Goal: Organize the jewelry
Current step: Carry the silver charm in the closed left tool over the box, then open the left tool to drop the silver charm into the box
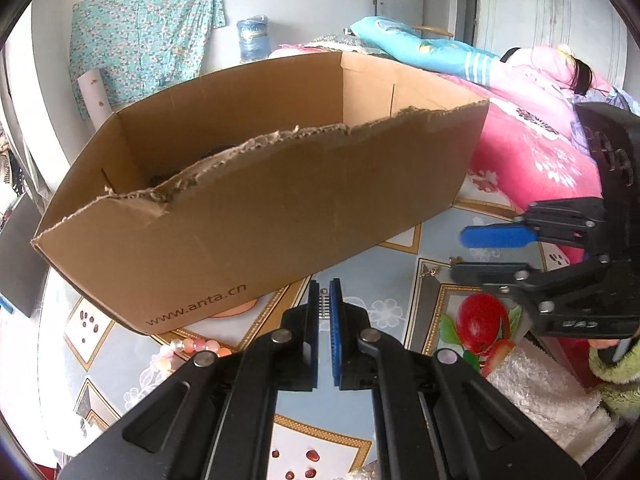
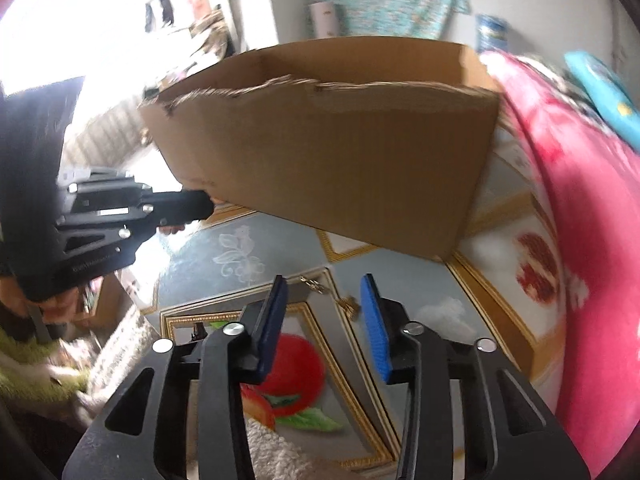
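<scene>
My left gripper [image 1: 324,300] is low in the left wrist view, shut on a small silver piece of jewelry [image 1: 324,305] just in front of a torn-rimmed cardboard box [image 1: 280,208]. A pink bead bracelet [image 1: 188,347] lies on the tablecloth to its left, below the box. My right gripper [image 2: 324,292] stands open over a thin gold chain [image 2: 318,285] that lies on the cloth; its blue pads do not touch the chain. In the left wrist view the right gripper [image 1: 460,254] reaches in from the right, beside the gold chain [image 1: 433,270]. The left gripper [image 2: 206,206] shows side-on near the box [image 2: 360,160].
The table carries a fruit-printed cloth [image 1: 400,264]. A white fluffy towel [image 1: 540,396] lies at its near right edge. A pink floral quilt [image 1: 532,152] bulges close behind the right side, with a person lying on it [image 1: 580,76]. A green fuzzy sleeve [image 1: 616,372] holds the right gripper.
</scene>
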